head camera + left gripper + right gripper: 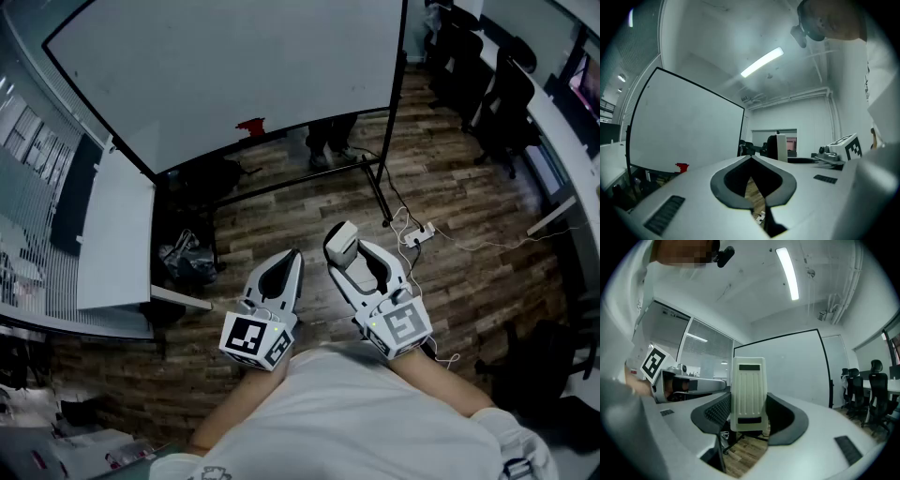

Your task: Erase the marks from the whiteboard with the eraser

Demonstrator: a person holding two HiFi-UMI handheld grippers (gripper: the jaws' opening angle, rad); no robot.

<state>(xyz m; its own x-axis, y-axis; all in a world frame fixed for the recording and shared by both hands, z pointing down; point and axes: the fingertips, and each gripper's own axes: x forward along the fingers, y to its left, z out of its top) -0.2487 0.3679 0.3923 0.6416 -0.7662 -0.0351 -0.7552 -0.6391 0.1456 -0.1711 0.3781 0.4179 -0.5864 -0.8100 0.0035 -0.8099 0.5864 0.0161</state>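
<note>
One eraser (749,394), cream plastic with ribbed back, stands upright in the right gripper (352,251), whose jaws are clamped on its two sides. The eraser is held low and close to the person's body, well apart from the whiteboard (234,66). The left gripper (292,258) sits just beside the right one; its jaws are pressed together with nothing between them.

The whiteboard stands ahead of both grippers on a black stand (375,187), and its face reads plain white in all three views. A small red object (250,126) rests at the board's lower edge; what it is cannot be told.

Between the person and the board lies wood-plank floor (487,272). The stand's foot bar runs across it, and a white power strip (419,234) with trailing cables lies near the foot on the right. A white table (112,234) stands to the left, with a black bag (187,258) on the floor beside it. Black office chairs (502,103) are lined up along desks at the far right.
</note>
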